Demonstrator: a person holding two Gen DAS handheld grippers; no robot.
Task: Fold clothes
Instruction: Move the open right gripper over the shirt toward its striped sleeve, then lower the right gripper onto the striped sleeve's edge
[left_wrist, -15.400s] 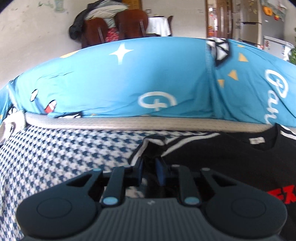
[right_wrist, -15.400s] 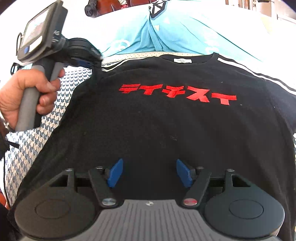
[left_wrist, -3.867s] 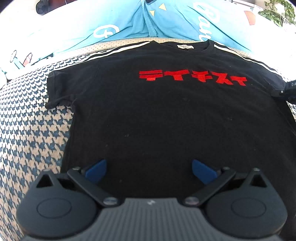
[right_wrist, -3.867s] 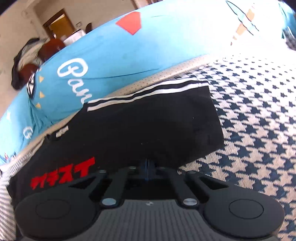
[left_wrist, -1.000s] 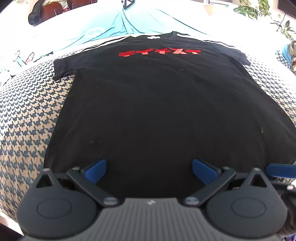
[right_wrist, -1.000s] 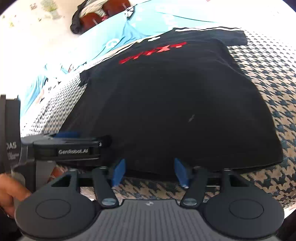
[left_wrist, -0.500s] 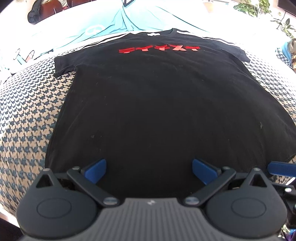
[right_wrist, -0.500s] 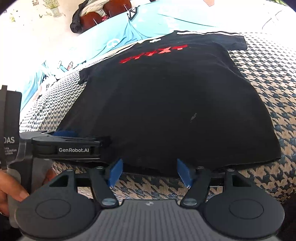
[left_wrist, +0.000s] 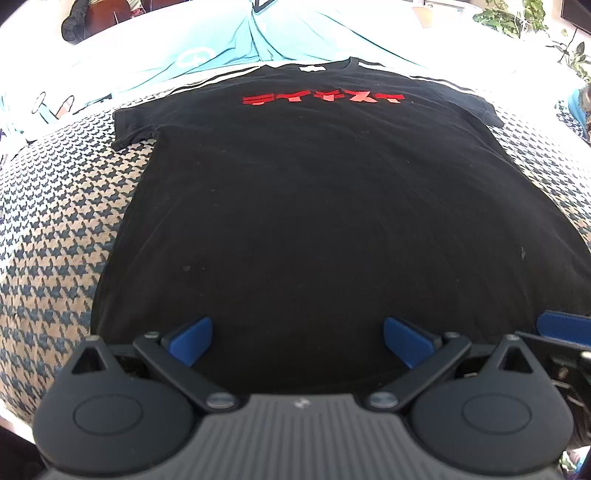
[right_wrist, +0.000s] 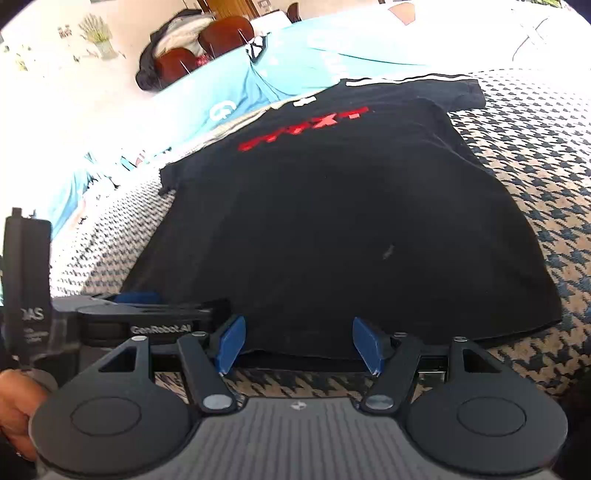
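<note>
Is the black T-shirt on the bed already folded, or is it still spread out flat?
Spread out flat. The black T-shirt lies front up on the houndstooth cover, both sleeves out to the sides and the red lettering fully visible; no part is folded over.

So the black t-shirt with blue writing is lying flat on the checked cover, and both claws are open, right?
Nearly. The writing on the black t-shirt is red, not blue; the left wrist view shows it plainly. The rest holds: the shirt lies flat on the checked cover, and the left claw and right claw are both open.
</note>
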